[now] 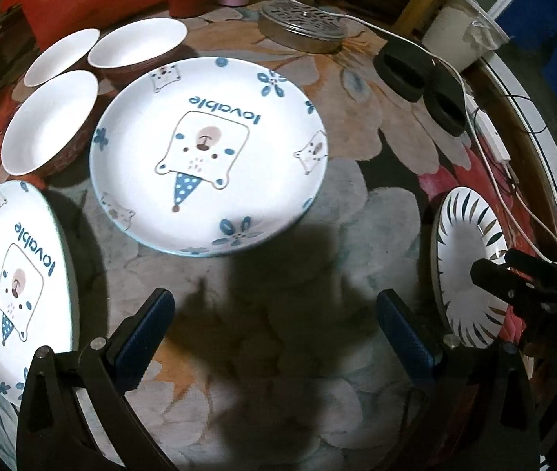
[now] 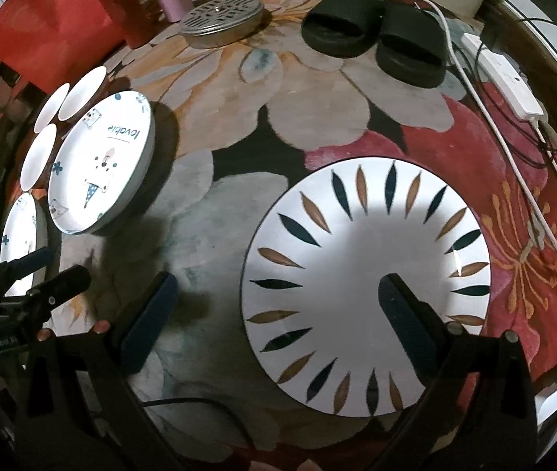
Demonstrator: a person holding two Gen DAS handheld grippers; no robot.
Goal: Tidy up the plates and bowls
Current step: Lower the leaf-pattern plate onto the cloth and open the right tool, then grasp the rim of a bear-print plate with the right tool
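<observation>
Blue ribbed pads line both hand-held grippers, each spread wide and holding nothing above a flowered rug.

Black-framed, the left gripper (image 1: pixel 274 337) hovers with its jaws apart over bare rug (image 1: pixel 357 204), a glossy round bear-print plate (image 1: pixel 208 153) just ahead and a matching second bear plate (image 1: pixel 15 290) at its left. Beyond them cluster three white-lined, brown-sided bowls (image 1: pixel 51 121). The right gripper (image 2: pixel 278 314), likewise splayed, has its right finger above a flat leaf-pattern plate (image 2: pixel 357 235) and its left finger over rug. Farther off lie black rubber slippers (image 2: pixel 372 39), a perforated round metal tin (image 2: pixel 219 19) and a white cable (image 2: pixel 474 90).
</observation>
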